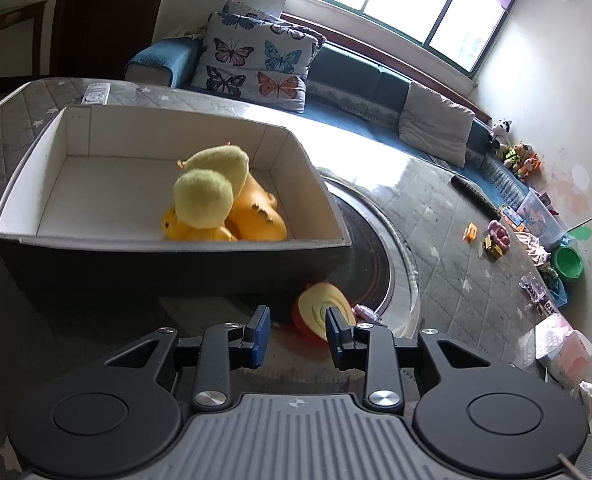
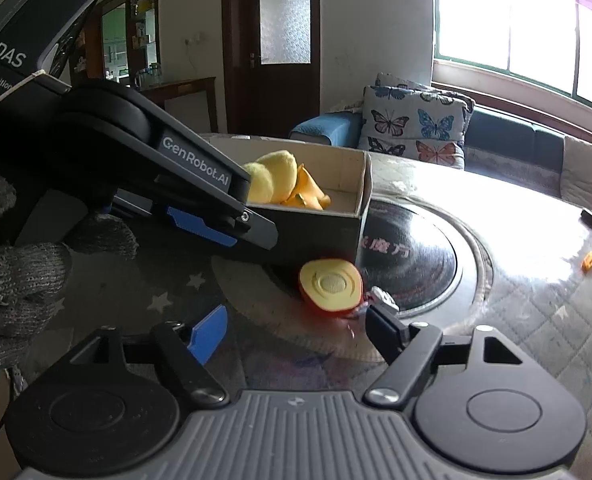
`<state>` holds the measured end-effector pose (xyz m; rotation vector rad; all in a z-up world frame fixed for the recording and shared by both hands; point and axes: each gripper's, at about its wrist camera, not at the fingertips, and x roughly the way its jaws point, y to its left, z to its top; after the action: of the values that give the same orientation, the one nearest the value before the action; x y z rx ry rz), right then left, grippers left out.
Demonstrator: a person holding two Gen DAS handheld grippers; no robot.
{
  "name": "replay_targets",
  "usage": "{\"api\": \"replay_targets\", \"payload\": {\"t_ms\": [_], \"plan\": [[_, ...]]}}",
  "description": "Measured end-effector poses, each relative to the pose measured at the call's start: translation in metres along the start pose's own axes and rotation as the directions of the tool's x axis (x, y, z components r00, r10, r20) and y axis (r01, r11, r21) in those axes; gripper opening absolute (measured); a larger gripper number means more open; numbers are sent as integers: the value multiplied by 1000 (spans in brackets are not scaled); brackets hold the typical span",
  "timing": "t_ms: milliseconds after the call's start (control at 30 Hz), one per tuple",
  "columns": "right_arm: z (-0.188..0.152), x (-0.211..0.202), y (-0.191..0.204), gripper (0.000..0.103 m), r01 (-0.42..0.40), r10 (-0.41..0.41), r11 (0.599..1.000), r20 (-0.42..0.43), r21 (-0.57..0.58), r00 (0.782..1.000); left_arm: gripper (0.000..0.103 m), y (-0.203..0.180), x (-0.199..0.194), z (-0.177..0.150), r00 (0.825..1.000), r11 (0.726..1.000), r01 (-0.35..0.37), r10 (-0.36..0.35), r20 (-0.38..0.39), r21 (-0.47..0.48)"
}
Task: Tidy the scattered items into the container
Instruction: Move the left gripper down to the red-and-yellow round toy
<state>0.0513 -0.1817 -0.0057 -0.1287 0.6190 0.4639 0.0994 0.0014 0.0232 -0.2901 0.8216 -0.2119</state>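
Note:
A grey box with a white inside stands on the table and holds a yellow plush toy on orange rubber toys. A toy half fruit, red with a yellow cut face, lies on the table in front of the box's near right corner. A small pink-white wrapper lies just right of it. My left gripper is open and empty, just short of the fruit. My right gripper is open and empty, close in front of the fruit.
The left gripper body and a gloved hand fill the left of the right wrist view. A round black glass plate is set in the quilted table. Small toys and a remote lie at the far right. A sofa with butterfly cushions stands behind.

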Motion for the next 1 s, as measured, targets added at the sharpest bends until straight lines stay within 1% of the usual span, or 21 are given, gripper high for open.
{"api": "replay_targets", "payload": {"t_ms": [67,200,267,333,500,1000], "plan": [[-3,0,1,82,6,-6,1000,-7,10,1000,33,0,-1,-4,1000,1000,-4,4,-1,-1],[-9,-2,2,84,11,-10,1000,-16,21,1000,33,0,-1,-10,1000,1000,-17,17,-11,-2],[-10,-4,4,88,12,-12,1000,-17,23,1000,33,-1,-1,-13,1000,1000,-25,25,-14,0],[-11,-6,5,91,14,-13,1000,-15,24,1000,33,-2,-2,-16,999,1000,-28,28,-18,3],[-13,-12,8,92,16,-16,999,-10,28,1000,33,-5,-4,-21,999,1000,-28,28,-24,6],[-21,-20,12,92,20,-19,999,-13,49,1000,33,-8,-1,-34,998,999,-38,38,-54,0]]}}
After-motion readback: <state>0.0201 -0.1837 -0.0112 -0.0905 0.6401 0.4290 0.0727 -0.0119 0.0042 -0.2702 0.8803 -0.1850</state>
